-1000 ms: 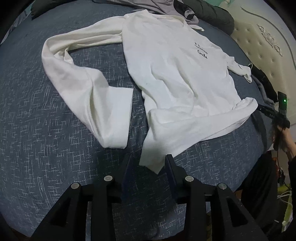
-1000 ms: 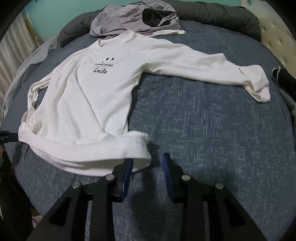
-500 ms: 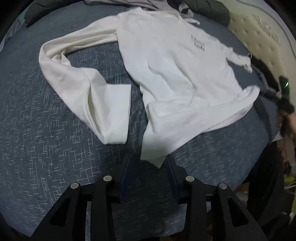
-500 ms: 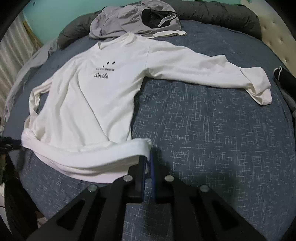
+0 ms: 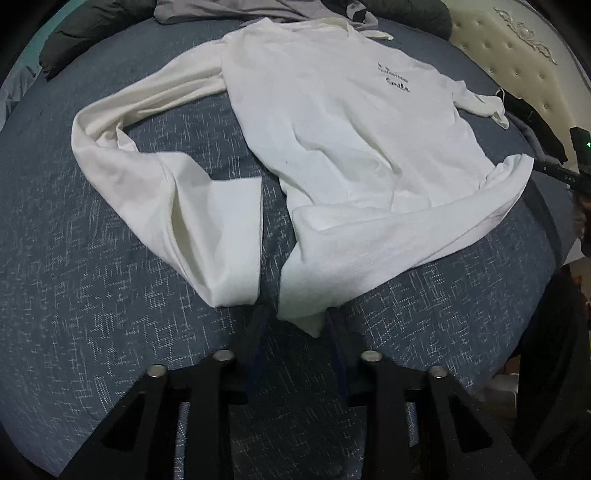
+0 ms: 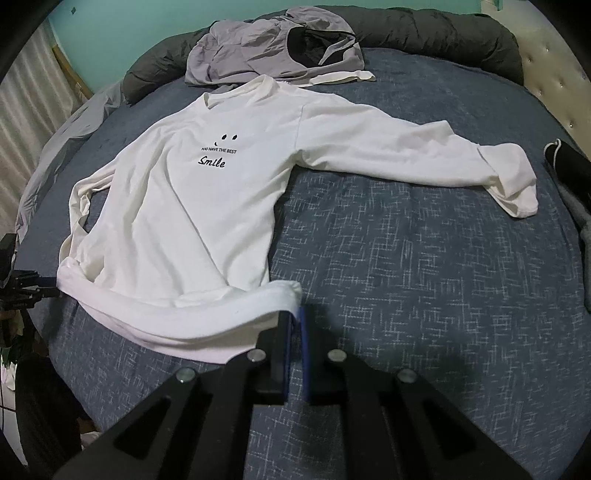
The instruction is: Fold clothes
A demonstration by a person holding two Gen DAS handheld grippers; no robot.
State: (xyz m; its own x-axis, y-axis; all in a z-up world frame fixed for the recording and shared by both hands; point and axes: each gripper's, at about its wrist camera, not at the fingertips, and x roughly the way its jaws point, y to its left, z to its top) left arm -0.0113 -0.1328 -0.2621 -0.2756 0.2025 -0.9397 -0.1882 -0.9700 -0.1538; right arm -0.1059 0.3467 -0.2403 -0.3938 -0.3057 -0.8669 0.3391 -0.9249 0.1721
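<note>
A white long-sleeved shirt [image 5: 351, 129] printed "Smile" lies face up on the blue bedspread [image 5: 92, 277], with its hem rolled up a little. In the left wrist view my left gripper [image 5: 293, 317] straddles one hem corner. Its jaws are closing, the cloth lies between them, and a gap still shows beside one pad. A sleeve [image 5: 207, 221] is bent back beside it. In the right wrist view my right gripper [image 6: 295, 321] is shut on the other hem corner of the shirt [image 6: 192, 206]. The far sleeve [image 6: 424, 155] stretches out to the right.
A grey garment [image 6: 273, 48] and a dark rolled duvet [image 6: 443, 33] lie at the head of the bed. A padded headboard [image 5: 517, 55] and dark clothing [image 6: 565, 166] are at the side. The bed's edge runs just below both grippers.
My right gripper closed on the hem corner, which was beside its open jaws before. My left gripper's jaws have drawn closer around the other corner and the hand has rolled slightly.
</note>
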